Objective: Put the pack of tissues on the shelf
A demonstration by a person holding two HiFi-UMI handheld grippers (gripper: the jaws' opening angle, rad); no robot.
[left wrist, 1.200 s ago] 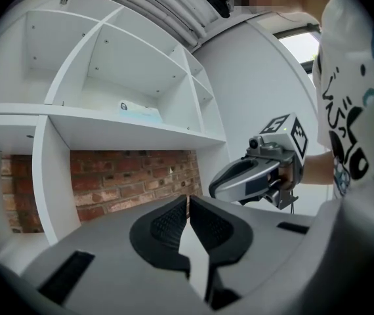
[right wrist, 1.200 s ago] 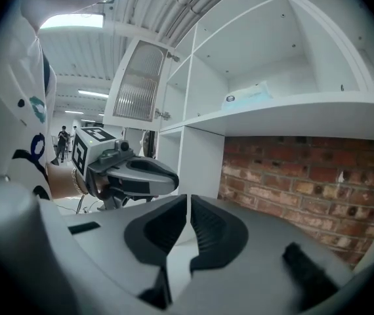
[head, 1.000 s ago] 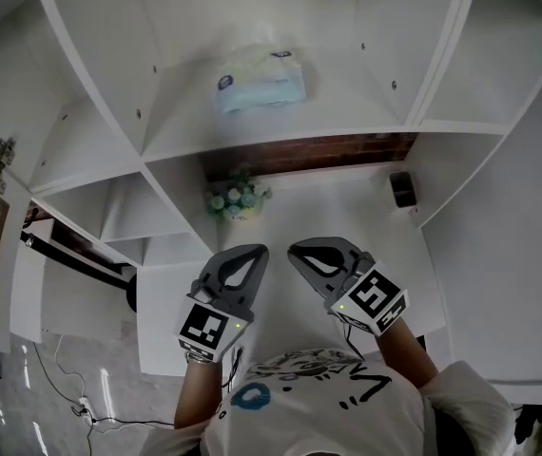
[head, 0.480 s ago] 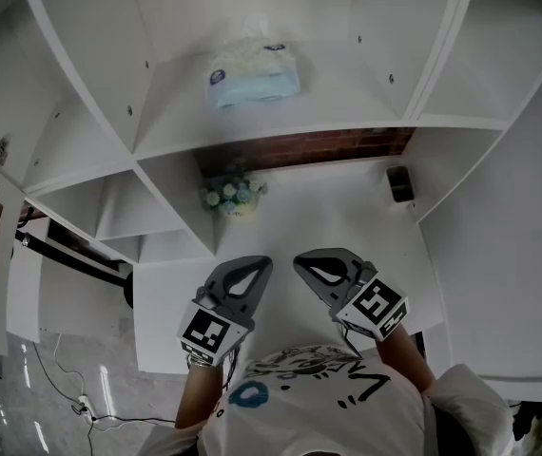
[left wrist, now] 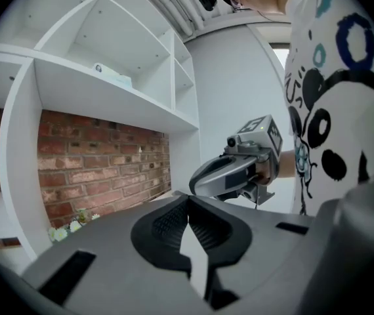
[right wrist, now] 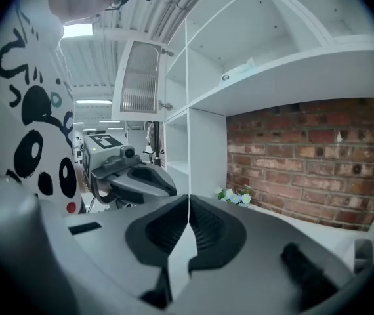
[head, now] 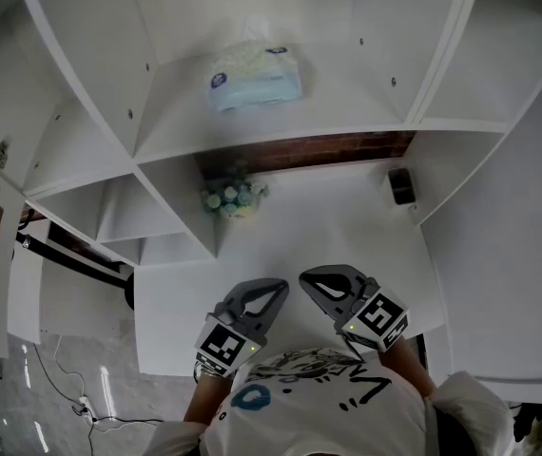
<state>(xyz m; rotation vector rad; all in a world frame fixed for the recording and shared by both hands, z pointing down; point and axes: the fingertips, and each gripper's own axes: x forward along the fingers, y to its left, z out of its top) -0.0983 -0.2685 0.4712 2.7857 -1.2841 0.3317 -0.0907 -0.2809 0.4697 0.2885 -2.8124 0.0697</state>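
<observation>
Below shelf, left tongs, right tongs closed

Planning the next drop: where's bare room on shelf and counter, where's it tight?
Free: shelf right of the pack of tissues, up to the divider; counter between the flowers and the small dark object. Tight: counter's near edge, where the left gripper and right gripper are side by side.
</observation>
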